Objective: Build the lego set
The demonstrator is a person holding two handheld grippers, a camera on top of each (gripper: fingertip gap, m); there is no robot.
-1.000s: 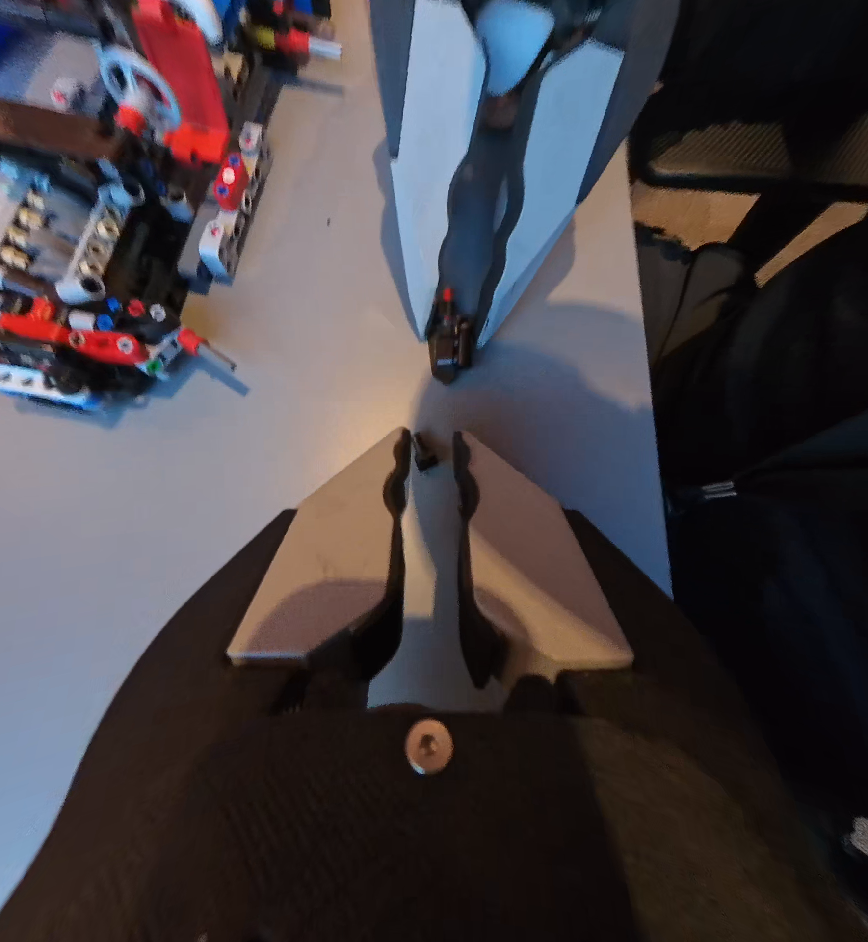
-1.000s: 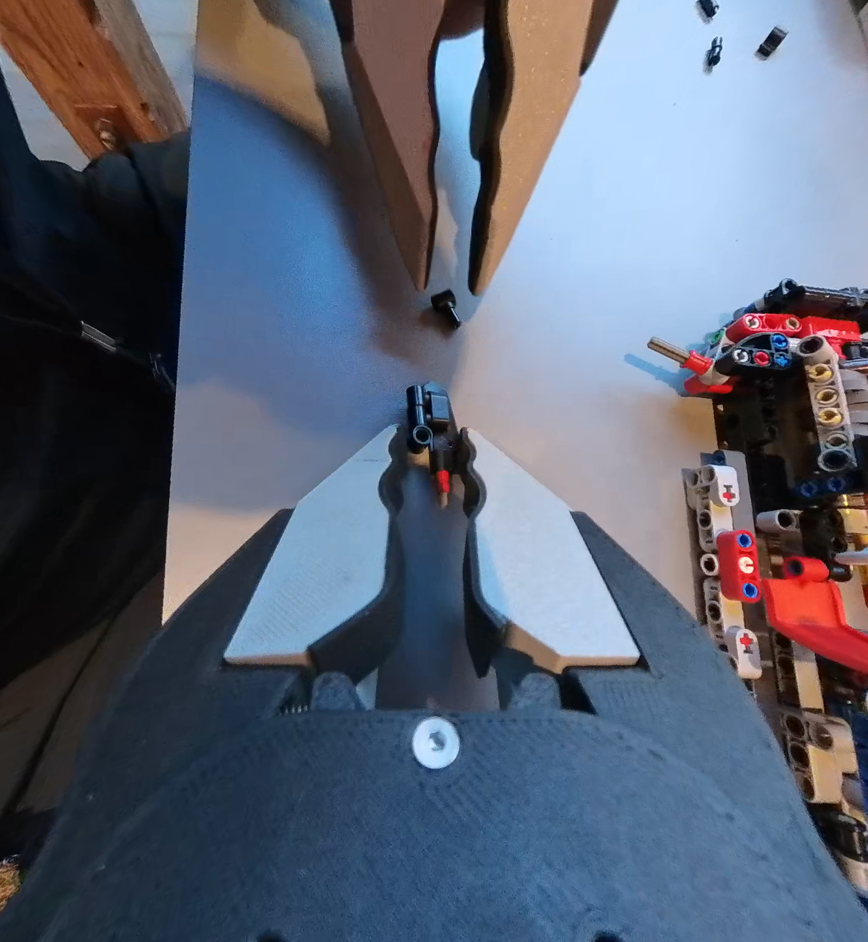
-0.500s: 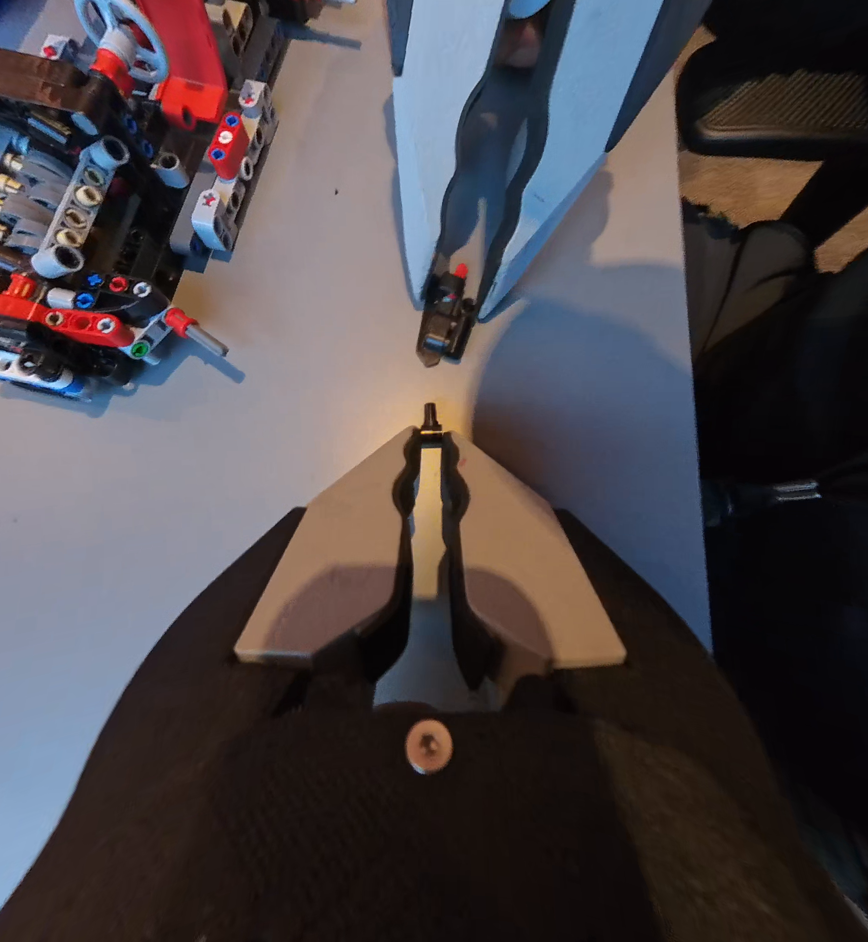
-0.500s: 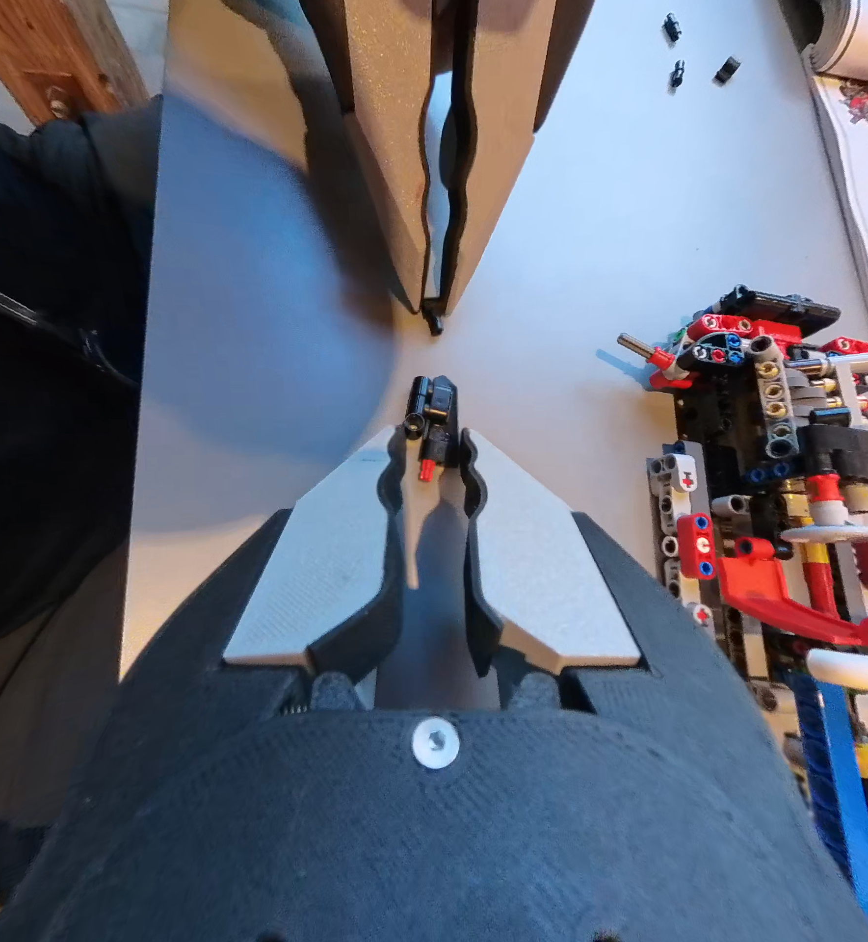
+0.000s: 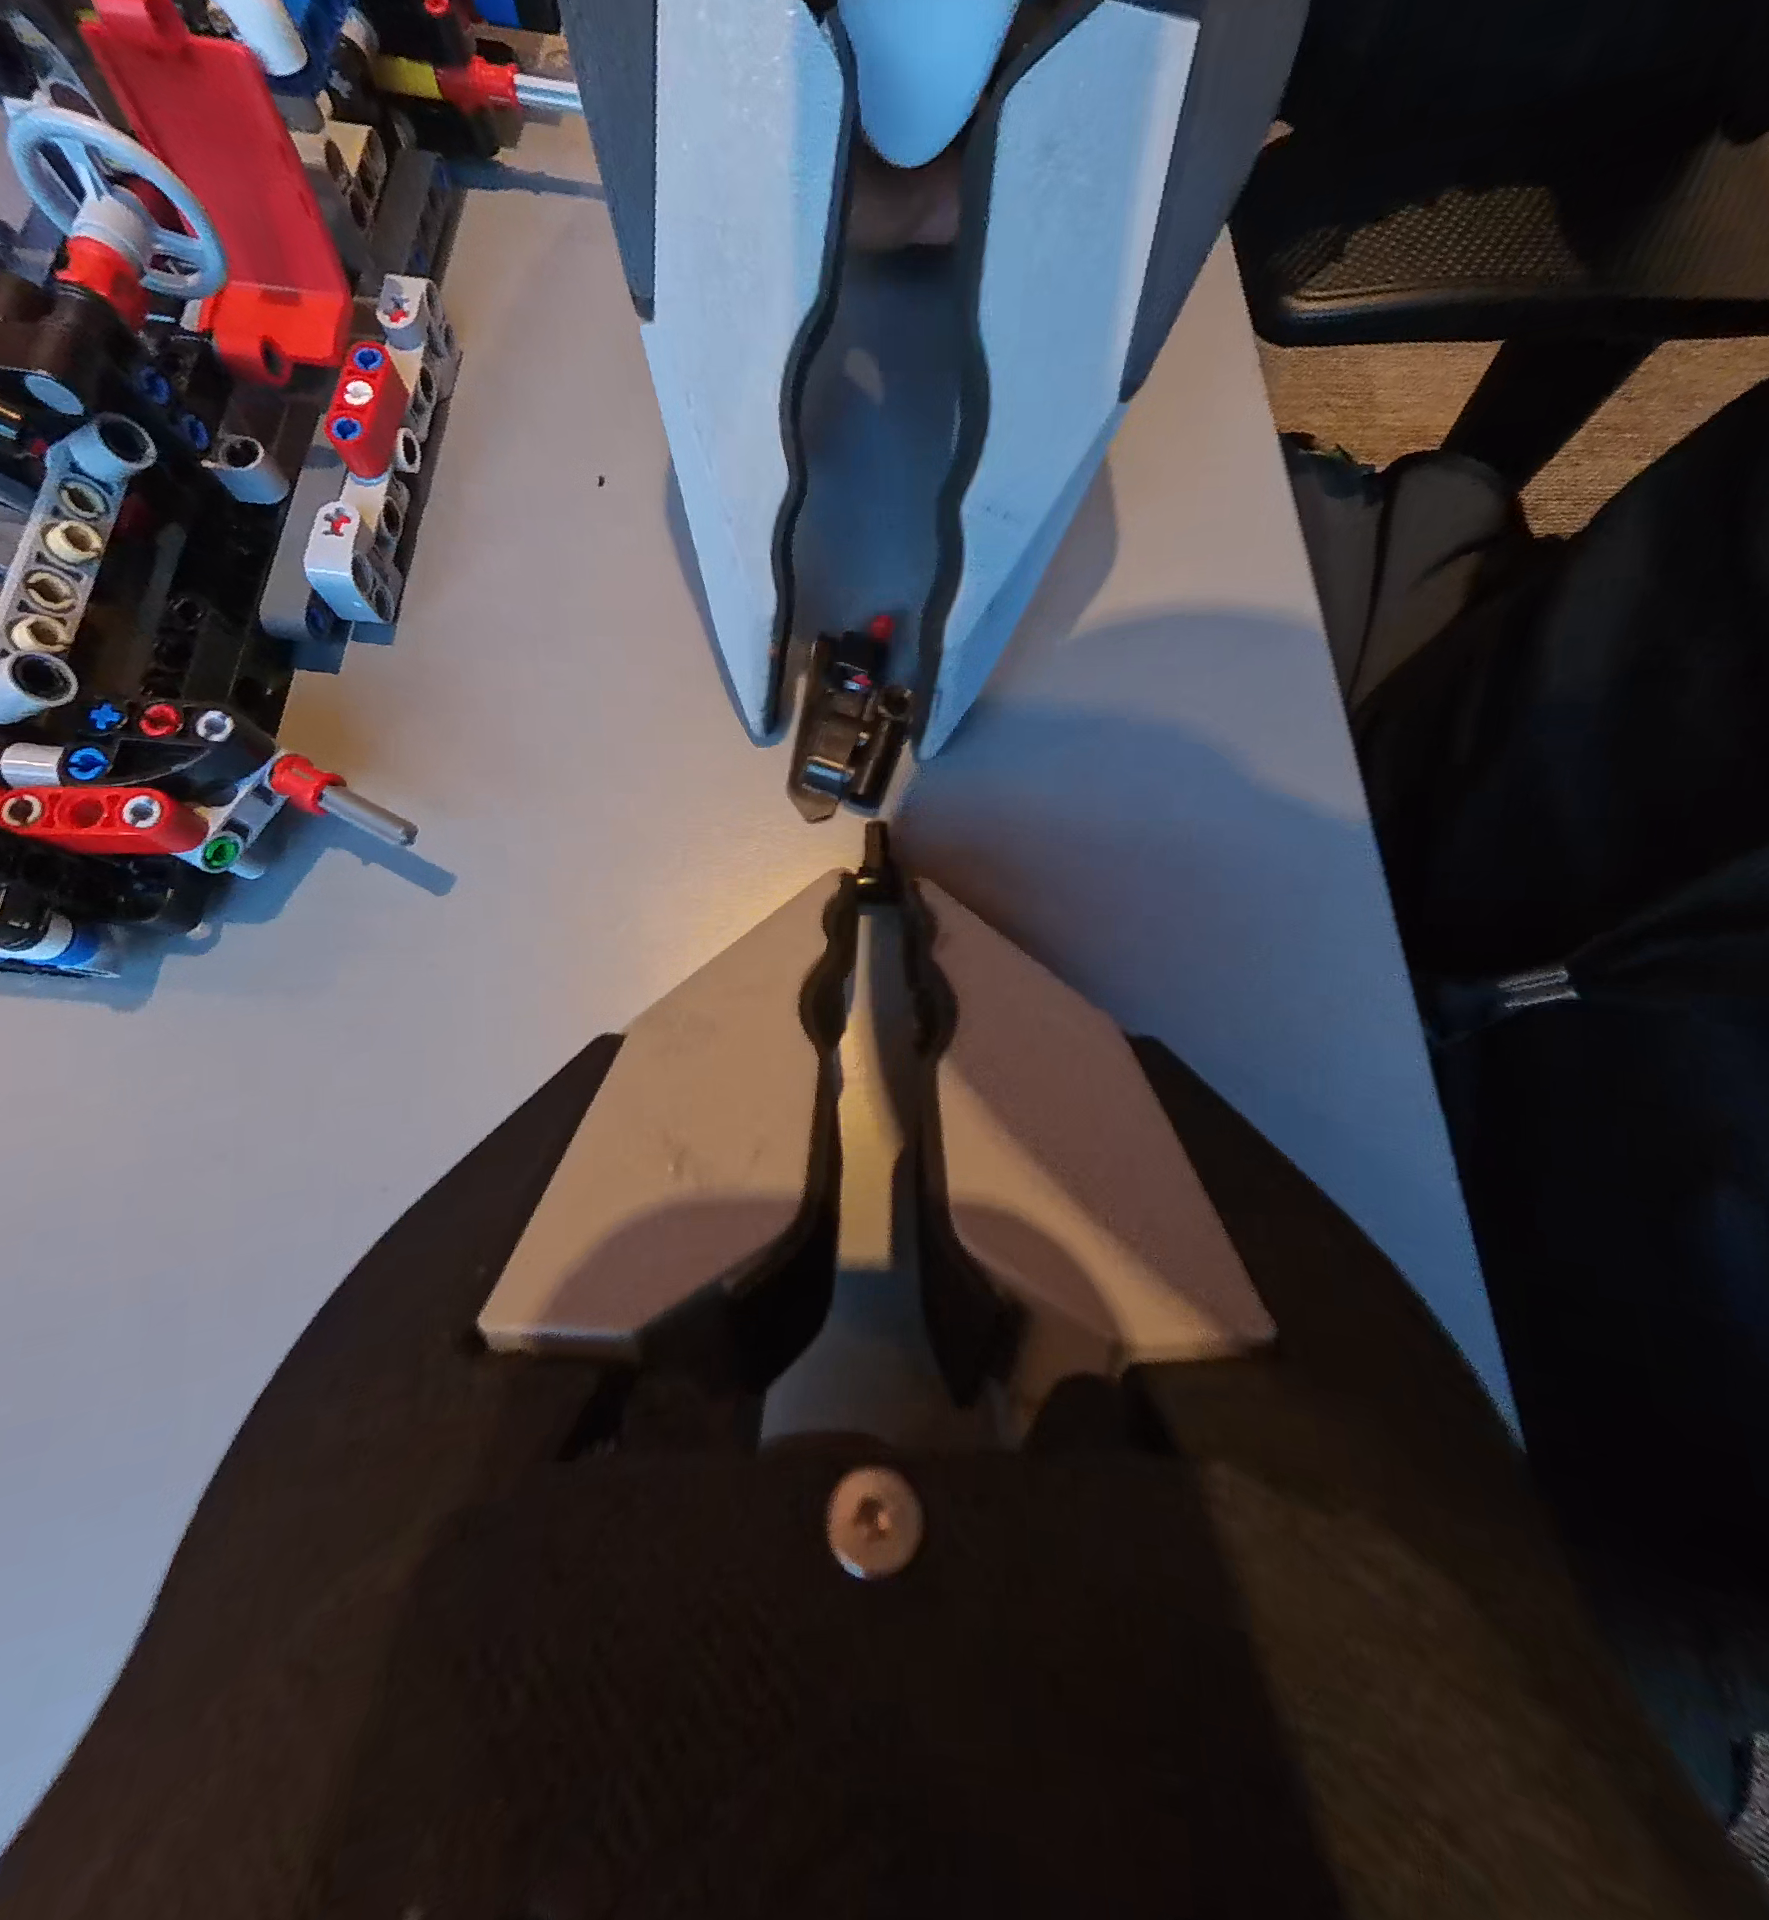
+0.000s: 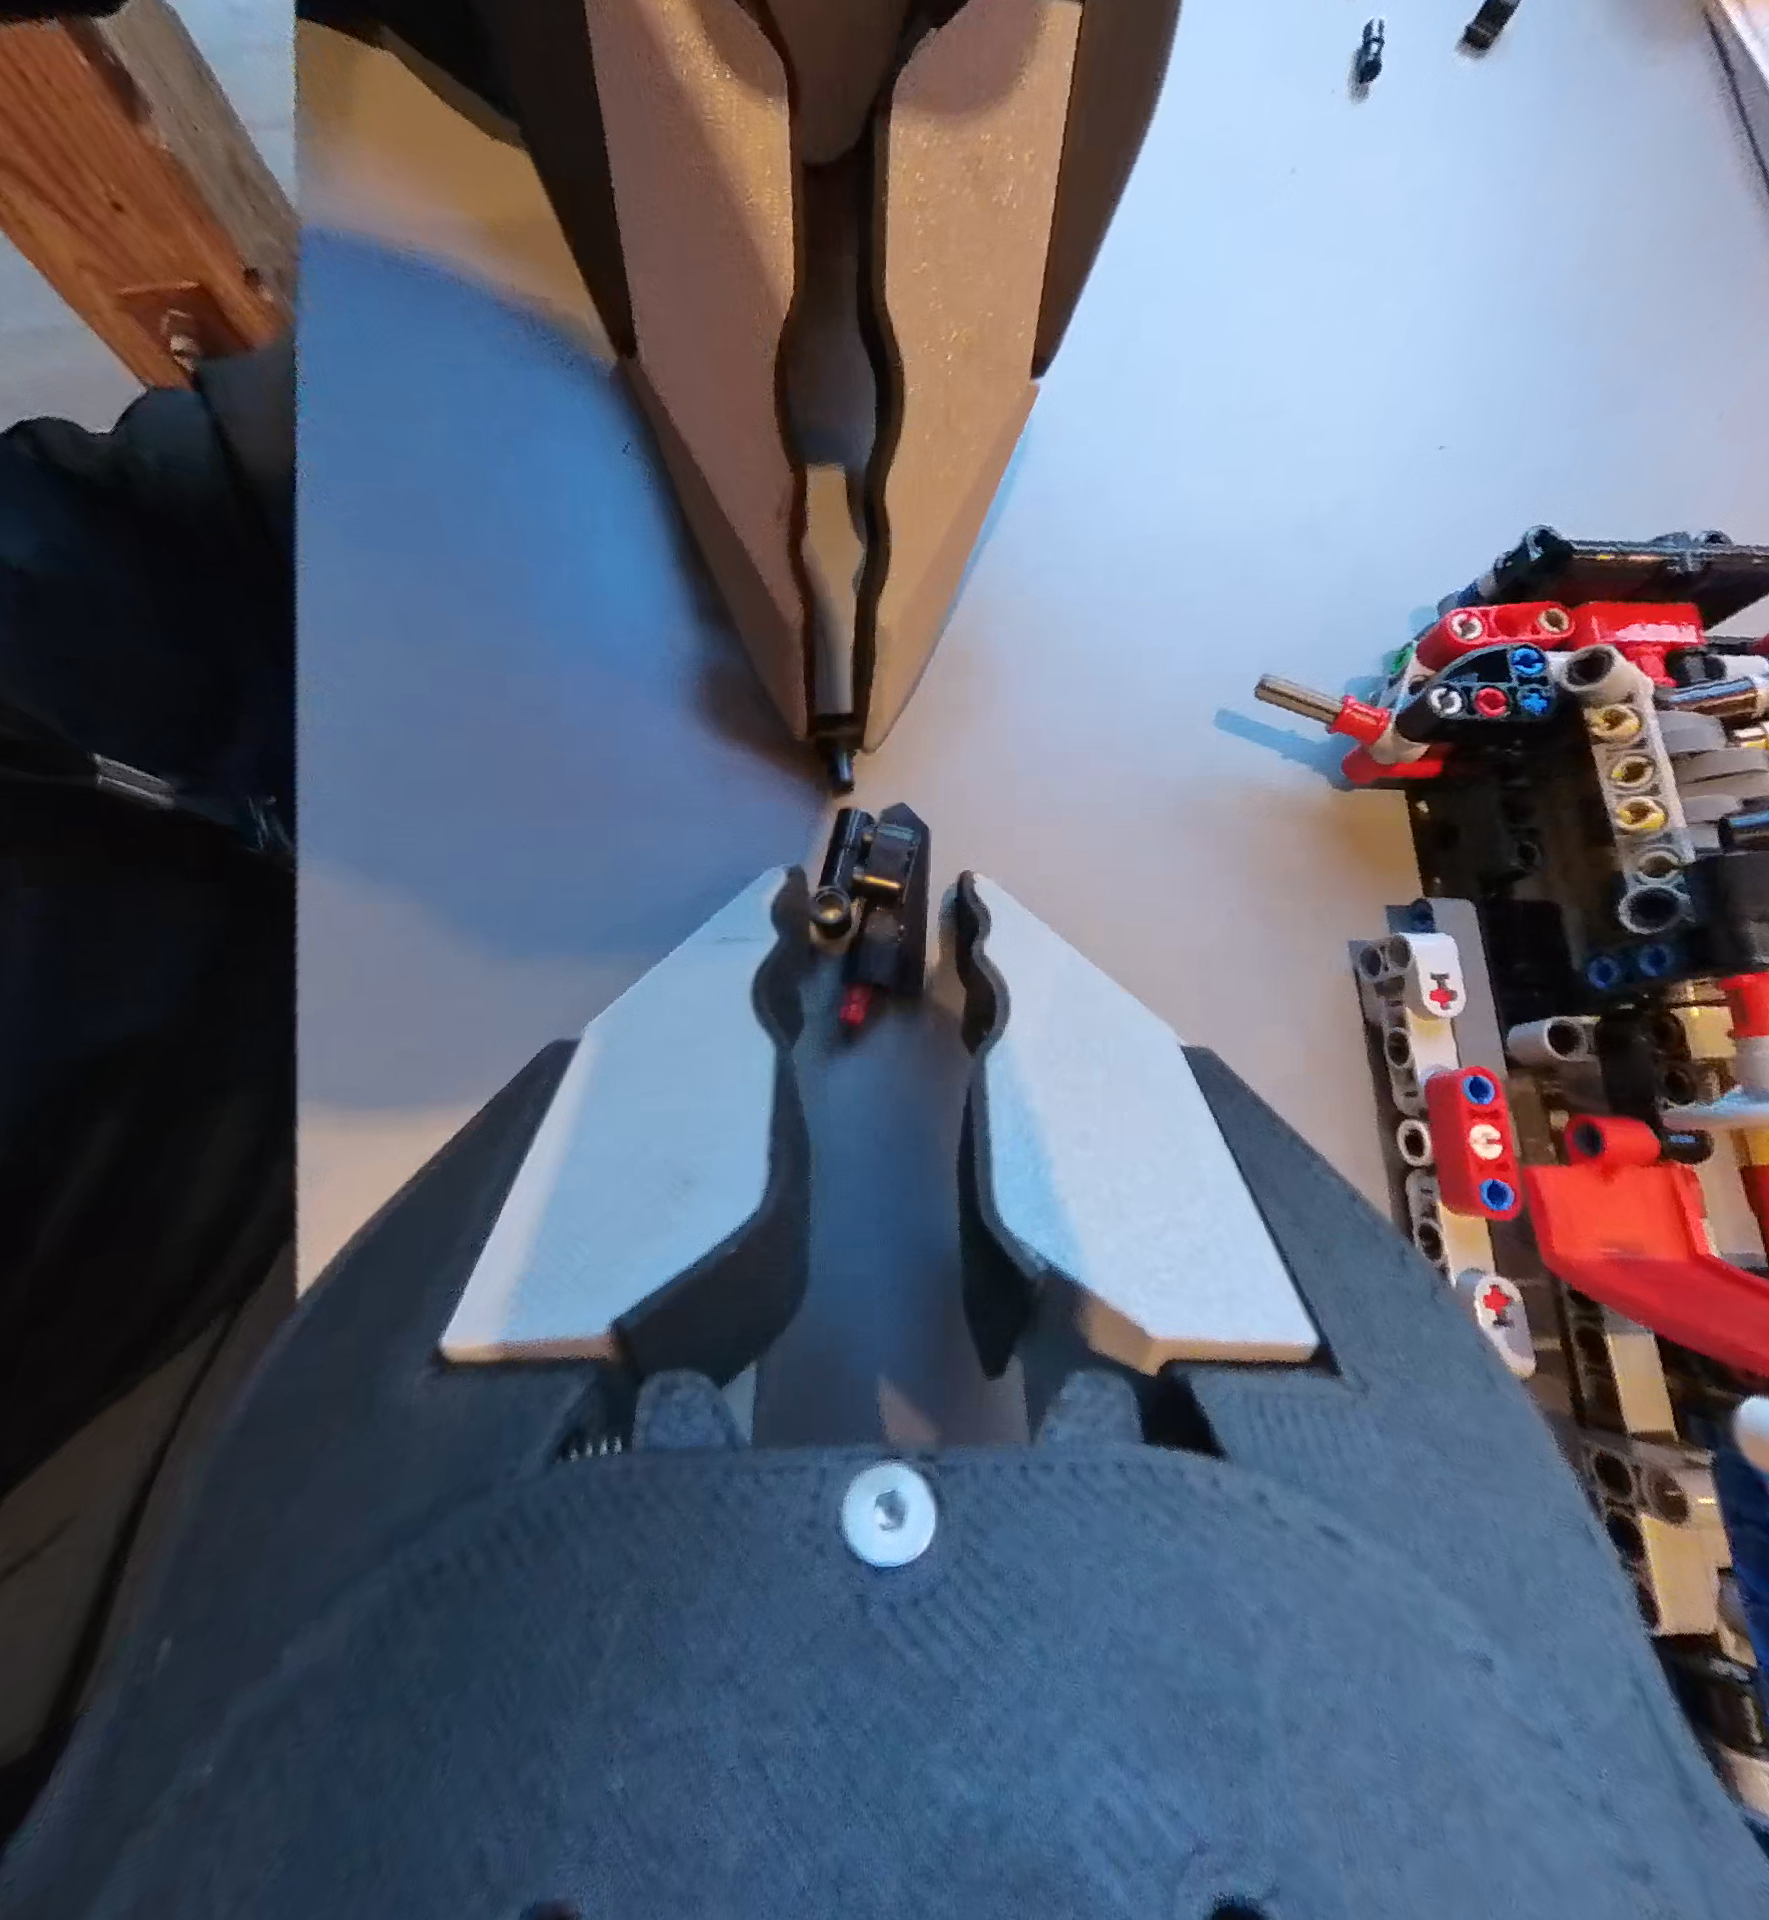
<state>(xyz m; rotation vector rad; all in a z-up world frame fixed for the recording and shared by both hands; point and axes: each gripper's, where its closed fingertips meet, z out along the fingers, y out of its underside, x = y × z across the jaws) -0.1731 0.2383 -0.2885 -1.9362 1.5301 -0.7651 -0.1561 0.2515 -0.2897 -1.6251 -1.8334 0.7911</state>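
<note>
My left gripper (image 5: 875, 883) is shut on a small black pin (image 5: 872, 857) that sticks out past its tips. The pin points at a small black assembly with a red axle end (image 5: 852, 717), a short gap away. That assembly lies between the fingertips of my right gripper (image 5: 849, 732), which comes in from the top. In the right wrist view the right gripper (image 6: 875, 888) stands open, with narrow gaps on both sides of the assembly (image 6: 875, 894). The left gripper (image 6: 838, 732) and its pin (image 6: 840, 766) face it from above.
The large partly built model, red, black and grey, sits left in the left wrist view (image 5: 132, 520) and right in the right wrist view (image 6: 1638, 935). Loose black pins (image 6: 1366, 47) lie far off. The table edge (image 5: 1379, 831) and a person's dark clothing are close by. My two grippers' fingertips are within a few centimetres of each other.
The left gripper closed on the black pin that lay on the table and brought it up to the black assembly. The right gripper's jaws have spread slightly around the assembly.
</note>
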